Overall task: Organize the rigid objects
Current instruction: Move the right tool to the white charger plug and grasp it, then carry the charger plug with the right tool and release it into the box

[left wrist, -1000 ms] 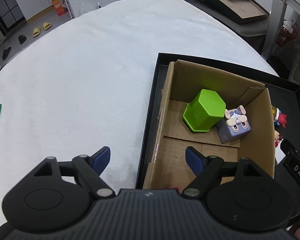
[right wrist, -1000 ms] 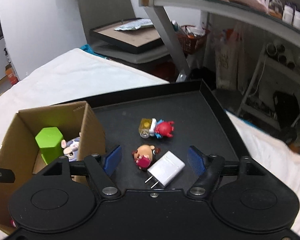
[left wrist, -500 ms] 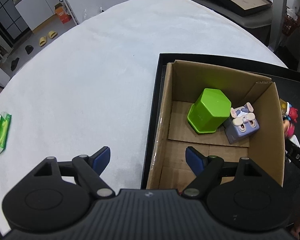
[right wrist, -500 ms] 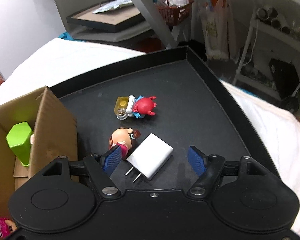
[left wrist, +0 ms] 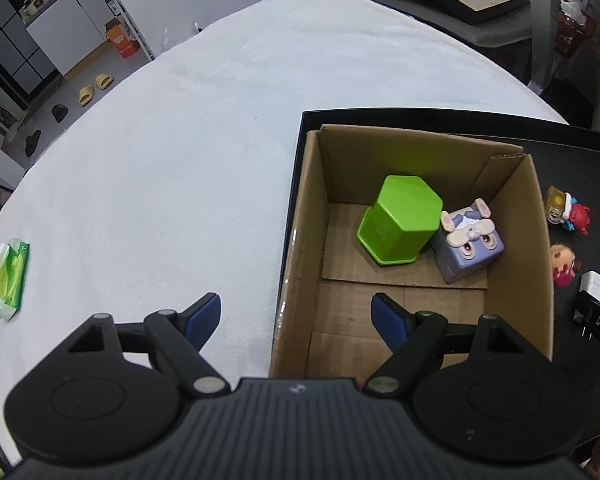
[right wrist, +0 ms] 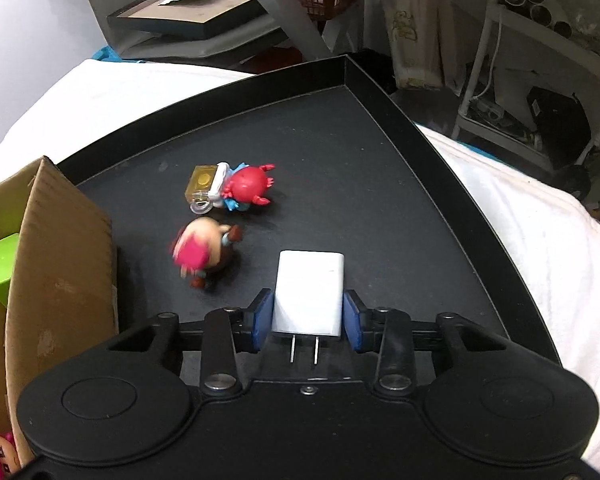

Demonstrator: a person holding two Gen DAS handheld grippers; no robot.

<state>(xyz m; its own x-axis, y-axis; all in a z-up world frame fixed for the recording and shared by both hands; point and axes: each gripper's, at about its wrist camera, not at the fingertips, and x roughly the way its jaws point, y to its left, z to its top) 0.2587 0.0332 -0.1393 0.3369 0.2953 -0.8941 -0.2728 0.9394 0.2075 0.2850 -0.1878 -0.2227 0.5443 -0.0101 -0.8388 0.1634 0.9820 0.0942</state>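
**Charger gripped on the tray, box waiting alongside**

Farthest left, a small green packet (left wrist: 9, 276) lies alone on the white tablecloth (left wrist: 180, 140), well apart from the work and seemingly no part of it. The left gripper (left wrist: 296, 316) hovers with its blue pads spread wide and nothing between them, straddling the near-left wall of the cardboard box (left wrist: 300, 240); it looks parked there to keep the box in sight, or to steady it if needed.

The box stands inside the black tray (right wrist: 440, 152), against the tray's left edge, so sorted things land close to the loose ones. It already holds an upturned green hexagonal cup (left wrist: 400, 220) and, touching it, a purple rabbit cube (left wrist: 470, 246), both toward the far right corner, which leaves the near floor free.

Right of the box, on the tray's open floor, lie a red crab toy (right wrist: 248, 188) with a yellow block and, nearer, a pink-haired figurine (right wrist: 204, 250), blurred. Just beside that, the right gripper (right wrist: 307, 322) is clenched on the white charger (right wrist: 310, 288), pads on its two flat sides, prongs pointing back toward the camera. That hold suits a rigid, smooth block: broad faces give friction. The charger appears still low over the tray, with the lift and carry leftward to the box probably next.
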